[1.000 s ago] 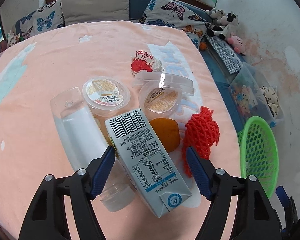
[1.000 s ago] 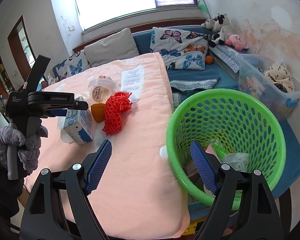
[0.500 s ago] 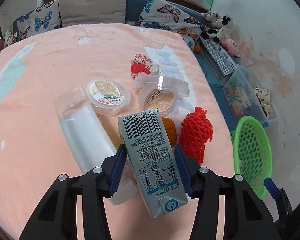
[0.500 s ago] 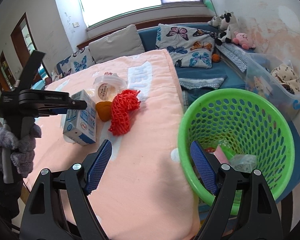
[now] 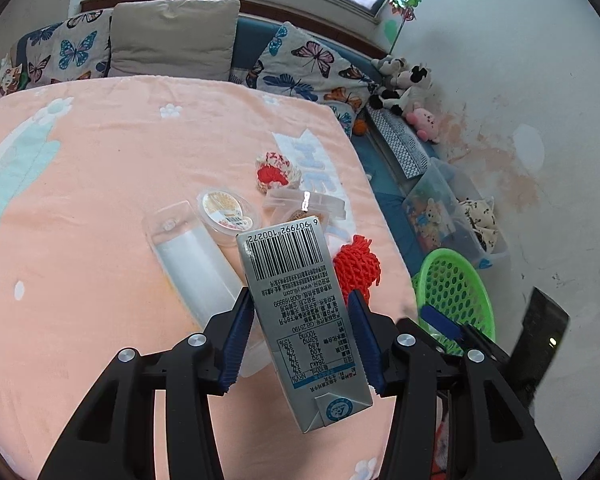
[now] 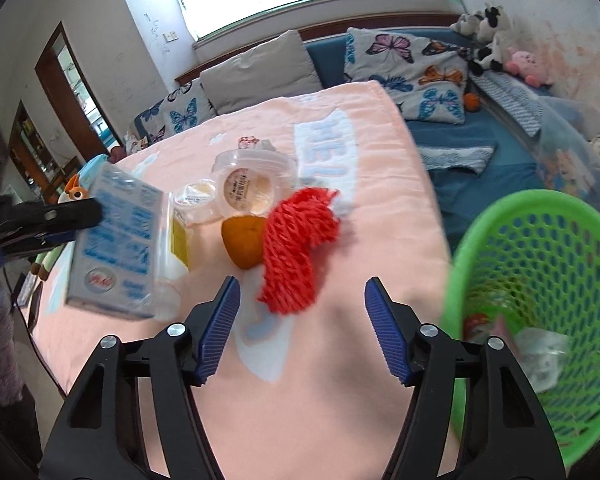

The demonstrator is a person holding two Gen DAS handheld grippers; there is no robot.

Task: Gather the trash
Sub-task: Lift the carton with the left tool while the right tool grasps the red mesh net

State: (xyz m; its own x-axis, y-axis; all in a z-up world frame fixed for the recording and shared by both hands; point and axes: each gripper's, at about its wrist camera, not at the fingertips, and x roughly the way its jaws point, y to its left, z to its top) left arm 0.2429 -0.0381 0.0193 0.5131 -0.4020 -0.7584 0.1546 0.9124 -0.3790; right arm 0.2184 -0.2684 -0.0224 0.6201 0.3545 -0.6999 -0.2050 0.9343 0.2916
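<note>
A barcode is printed on the milk carton [image 5: 300,304], with the digits 6 907992 100272 along its edge, seen upside down. Below it, "www.yili.com", "4008169999" and "GB 25190" can be read among Chinese text. A nutrition table lists 100mL, 284kJ, 3.2g, 4.8g, 53mg and 100mg. Pale letters are woven into the pink blanket [image 6: 340,160]; "HEL" can be made out

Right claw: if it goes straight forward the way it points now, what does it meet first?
Most likely the red net, which lies straight ahead between the open fingers of the right claw. The orange is just left of that line; depth is unclear.
</note>
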